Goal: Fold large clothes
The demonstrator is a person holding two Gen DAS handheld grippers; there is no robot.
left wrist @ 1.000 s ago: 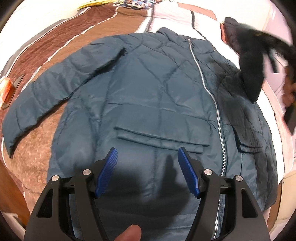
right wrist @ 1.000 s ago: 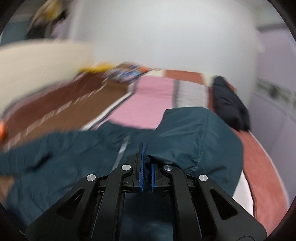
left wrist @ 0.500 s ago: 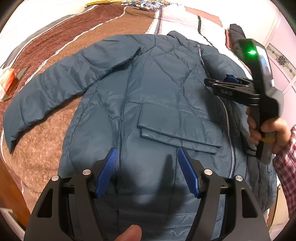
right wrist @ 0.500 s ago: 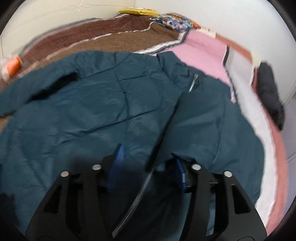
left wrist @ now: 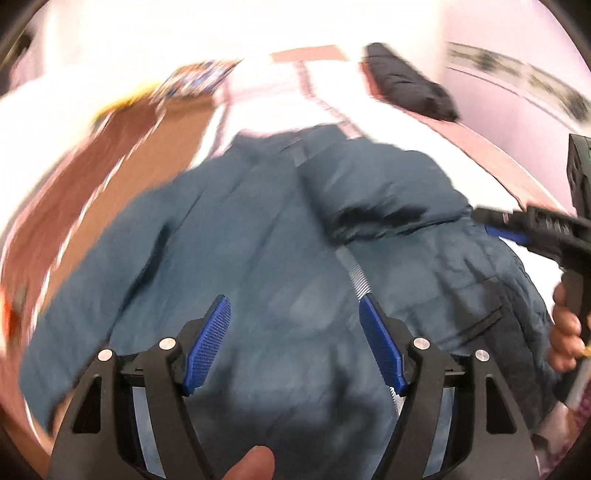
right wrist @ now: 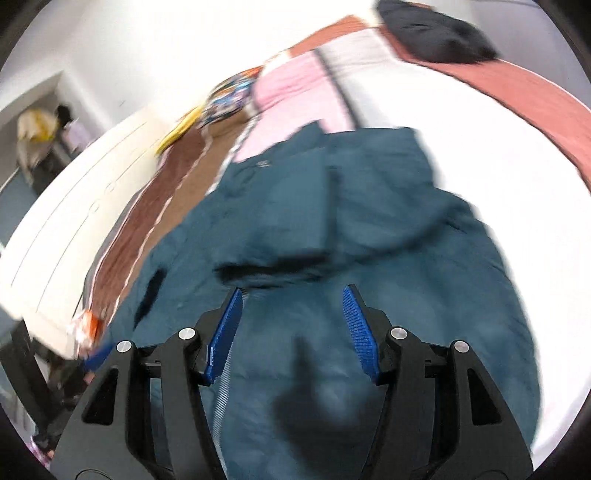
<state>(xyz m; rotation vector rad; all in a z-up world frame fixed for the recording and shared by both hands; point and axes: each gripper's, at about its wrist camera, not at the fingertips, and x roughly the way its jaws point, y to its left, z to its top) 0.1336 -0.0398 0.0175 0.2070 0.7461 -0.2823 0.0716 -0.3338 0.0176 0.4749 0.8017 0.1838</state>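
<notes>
A teal quilted jacket (left wrist: 280, 258) lies front up on the bed, its zipper (left wrist: 356, 273) running down the middle. One sleeve (left wrist: 373, 195) lies folded across the chest, and the other sleeve (left wrist: 92, 295) stretches out to the left. My left gripper (left wrist: 292, 301) hovers over the lower front, its jaws opening with nothing between them. Beyond the jacket's right edge, my right gripper (left wrist: 487, 222) is held by a hand (left wrist: 565, 339). In its own view the right gripper (right wrist: 292, 291) stands open above the jacket (right wrist: 424, 277), just below the folded sleeve (right wrist: 369, 206). Both views are blurred.
A black garment (left wrist: 410, 88) lies at the far end of the bed, also in the right wrist view (right wrist: 436, 33). A brown blanket (left wrist: 129, 173) and pink bedding (right wrist: 295, 88) cover the bed. An orange packet (right wrist: 86, 328) sits near a white board (right wrist: 74, 206) on the left.
The right gripper let go of the sleeve, which now lies folded across the jacket's front, then opened and drew back to the right. The left gripper rolled and shifted over the jacket.
</notes>
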